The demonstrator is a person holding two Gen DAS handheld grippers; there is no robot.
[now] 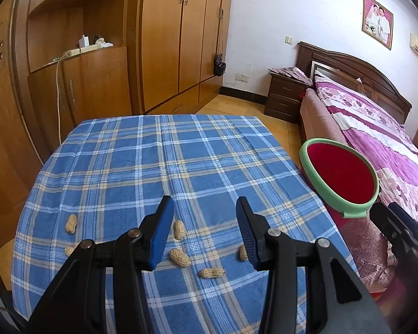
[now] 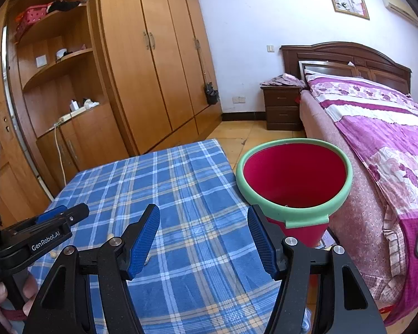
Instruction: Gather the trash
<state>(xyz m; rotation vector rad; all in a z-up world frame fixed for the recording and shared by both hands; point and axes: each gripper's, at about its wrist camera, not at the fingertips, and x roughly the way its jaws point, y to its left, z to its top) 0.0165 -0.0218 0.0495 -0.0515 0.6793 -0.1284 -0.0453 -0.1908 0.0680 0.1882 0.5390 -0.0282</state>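
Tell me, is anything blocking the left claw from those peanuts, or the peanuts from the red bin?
Nothing visible. The open left gripper hangs over the peanuts on bare cloth, and the bin stands open-topped beside the table edge.

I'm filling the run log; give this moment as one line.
left gripper: open, empty, over peanuts | right gripper: open, empty | red bin: beside table
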